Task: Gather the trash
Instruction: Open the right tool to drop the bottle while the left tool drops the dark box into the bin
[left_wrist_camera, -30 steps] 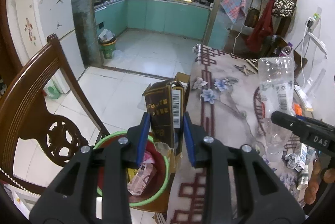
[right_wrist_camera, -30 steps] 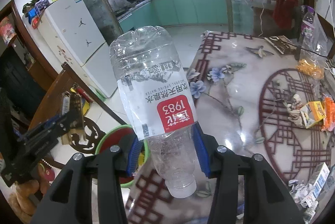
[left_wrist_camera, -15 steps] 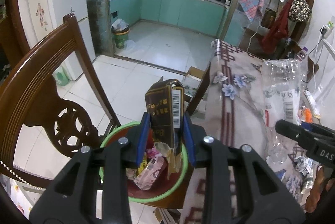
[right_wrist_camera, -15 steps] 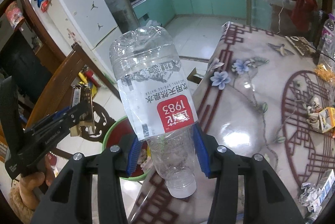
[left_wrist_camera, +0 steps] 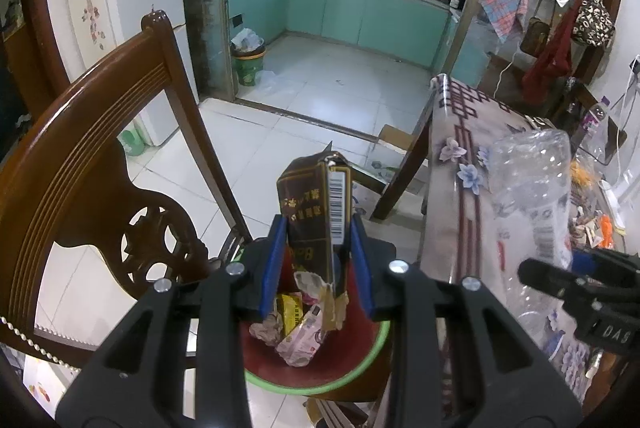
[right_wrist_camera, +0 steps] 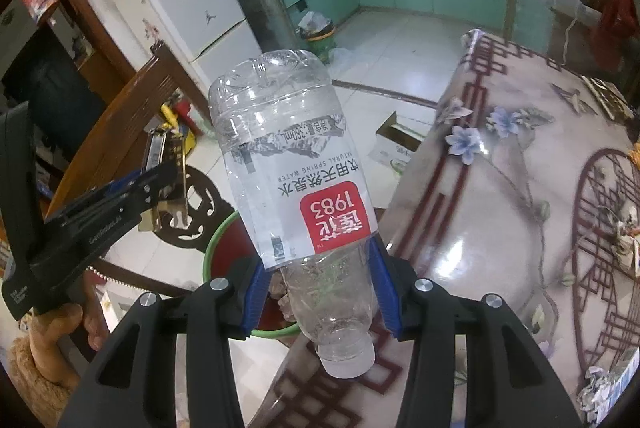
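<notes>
My left gripper (left_wrist_camera: 318, 270) is shut on a dark brown carton (left_wrist_camera: 316, 204) with a barcode, held upright above a green-rimmed red bin (left_wrist_camera: 360, 368) that holds crumpled wrappers. My right gripper (right_wrist_camera: 320, 280) is shut on an empty clear water bottle (right_wrist_camera: 296, 180) with a red label, held neck down at the table's left edge. The bin (right_wrist_camera: 224, 240) lies below and left of the bottle. The left gripper and carton (right_wrist_camera: 164, 156) show at left in the right wrist view. The bottle (left_wrist_camera: 532, 196) shows at right in the left wrist view.
A wooden chair (left_wrist_camera: 100, 156) stands left of the bin. The table (right_wrist_camera: 500, 208) with a flowered cover is on the right, with scraps of trash (right_wrist_camera: 628, 236) near its right side. A cardboard box (right_wrist_camera: 396, 144) lies on the tiled floor beyond.
My left gripper has moved left and over the bin with the carton. My right gripper has carried the bottle left toward the table's edge, nearer the bin.
</notes>
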### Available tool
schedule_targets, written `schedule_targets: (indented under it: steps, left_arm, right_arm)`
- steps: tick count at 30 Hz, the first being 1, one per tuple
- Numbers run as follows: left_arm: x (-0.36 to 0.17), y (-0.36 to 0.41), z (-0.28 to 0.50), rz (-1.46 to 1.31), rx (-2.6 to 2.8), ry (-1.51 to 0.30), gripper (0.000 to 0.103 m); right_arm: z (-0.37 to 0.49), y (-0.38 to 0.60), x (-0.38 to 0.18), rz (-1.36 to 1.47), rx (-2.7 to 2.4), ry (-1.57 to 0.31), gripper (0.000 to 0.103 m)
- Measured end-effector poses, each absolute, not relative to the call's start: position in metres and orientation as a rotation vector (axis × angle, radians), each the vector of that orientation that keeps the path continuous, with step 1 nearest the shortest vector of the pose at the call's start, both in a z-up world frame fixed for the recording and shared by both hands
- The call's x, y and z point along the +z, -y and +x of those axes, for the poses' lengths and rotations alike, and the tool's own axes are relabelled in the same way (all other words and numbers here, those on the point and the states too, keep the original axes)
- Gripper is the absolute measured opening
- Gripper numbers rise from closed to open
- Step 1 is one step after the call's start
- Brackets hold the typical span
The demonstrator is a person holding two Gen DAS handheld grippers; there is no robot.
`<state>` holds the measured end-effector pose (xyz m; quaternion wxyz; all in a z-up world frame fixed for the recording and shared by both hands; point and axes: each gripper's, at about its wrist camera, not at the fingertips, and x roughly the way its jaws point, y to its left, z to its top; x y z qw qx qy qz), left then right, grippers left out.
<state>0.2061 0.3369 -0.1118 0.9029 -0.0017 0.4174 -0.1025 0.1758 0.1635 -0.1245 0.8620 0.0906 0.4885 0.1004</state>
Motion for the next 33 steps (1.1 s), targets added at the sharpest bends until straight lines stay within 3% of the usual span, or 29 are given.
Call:
schedule_targets:
  steps: [17,19,20,21,33]
  left_arm:
    - [-0.124,-0.353,0.225,-0.038,-0.183,-0.879,0.031]
    - [-0.126,-0.356,0.227,-0.046,-0.163,-0.878,0.047]
    - [-0.127,-0.358,0.229,-0.053,-0.147,-0.875,0.075]
    - [-0.127,-0.362,0.228,-0.076,-0.141,-0.861,0.081]
    - [-0.107,-0.356,0.211,-0.071,-0.149,-0.816,0.081]
  right_arm:
    - [0.213,-0.226,-0.156,0.096,0.322,-1.119,0.046]
    - [0.217,-0.228,-0.156,0.099,0.328,-1.11,0.053]
    - [0.219,-0.228,-0.156,0.101,0.331,-1.106,0.07]
    - [0.221,-0.227,-0.154,0.103,0.322,-1.096,0.076]
    - [0.192,-0.181,-0.128,0.157,0.258,-1.01,0.078]
